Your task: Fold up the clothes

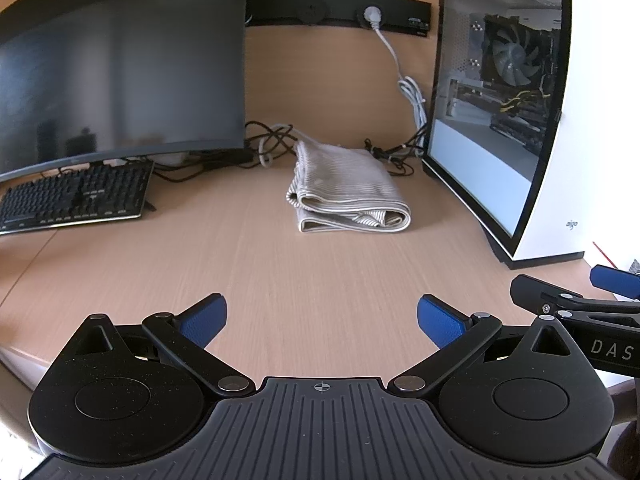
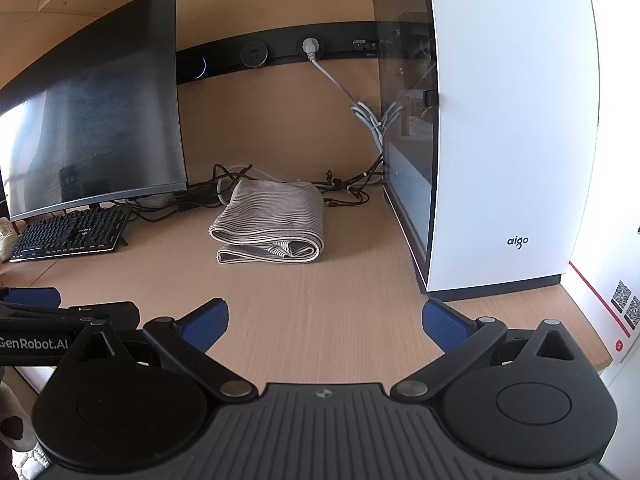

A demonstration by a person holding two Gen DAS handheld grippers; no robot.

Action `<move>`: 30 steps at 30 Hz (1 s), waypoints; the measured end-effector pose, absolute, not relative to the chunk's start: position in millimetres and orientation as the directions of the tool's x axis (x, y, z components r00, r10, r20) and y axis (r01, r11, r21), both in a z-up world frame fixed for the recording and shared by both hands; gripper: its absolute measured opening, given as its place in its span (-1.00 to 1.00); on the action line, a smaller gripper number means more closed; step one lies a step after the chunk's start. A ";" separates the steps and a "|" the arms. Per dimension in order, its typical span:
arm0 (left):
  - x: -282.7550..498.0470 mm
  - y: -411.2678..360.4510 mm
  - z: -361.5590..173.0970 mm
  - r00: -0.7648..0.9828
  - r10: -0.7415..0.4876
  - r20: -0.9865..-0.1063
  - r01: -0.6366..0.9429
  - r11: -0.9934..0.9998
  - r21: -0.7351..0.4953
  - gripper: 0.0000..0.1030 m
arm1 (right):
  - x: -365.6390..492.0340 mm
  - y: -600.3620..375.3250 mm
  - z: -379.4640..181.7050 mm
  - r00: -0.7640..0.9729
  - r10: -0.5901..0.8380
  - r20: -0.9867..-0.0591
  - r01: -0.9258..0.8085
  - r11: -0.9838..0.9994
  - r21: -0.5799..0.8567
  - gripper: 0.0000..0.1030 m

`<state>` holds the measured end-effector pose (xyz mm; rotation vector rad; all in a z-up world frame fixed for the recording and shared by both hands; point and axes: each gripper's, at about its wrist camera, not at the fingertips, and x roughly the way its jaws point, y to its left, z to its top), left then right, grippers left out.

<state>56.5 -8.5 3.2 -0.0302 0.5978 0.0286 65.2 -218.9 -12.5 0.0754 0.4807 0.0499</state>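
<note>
A grey-and-white striped garment (image 1: pixel 347 188) lies folded into a compact bundle on the wooden desk (image 1: pixel 280 280), between the monitor and the PC case; it also shows in the right wrist view (image 2: pixel 270 220). My left gripper (image 1: pixel 322 320) is open and empty, well back from the garment near the desk's front edge. My right gripper (image 2: pixel 325 324) is open and empty too, beside the left one. The right gripper's side shows at the right edge of the left wrist view (image 1: pixel 576 304).
A curved dark monitor (image 1: pixel 120 68) and black keyboard (image 1: pixel 76 196) stand at the left. A white glass-sided PC case (image 1: pixel 540 112) stands at the right. Tangled cables (image 1: pixel 264 148) lie behind the garment, under a wall socket strip (image 1: pixel 340 14).
</note>
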 end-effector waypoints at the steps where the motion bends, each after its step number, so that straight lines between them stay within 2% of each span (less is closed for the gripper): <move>1: 56.8 -8.4 3.2 0.826 0.019 -0.563 -0.036 0.999 -0.020 1.00 | 65.5 -219.2 -12.5 0.885 0.067 -0.460 -0.031 0.996 0.084 1.00; 30: 62.2 2.8 0.6 0.821 0.027 -0.570 -0.054 0.998 -0.031 1.00 | 75.5 -211.5 -13.4 0.876 0.078 -0.475 -0.046 0.996 0.079 1.00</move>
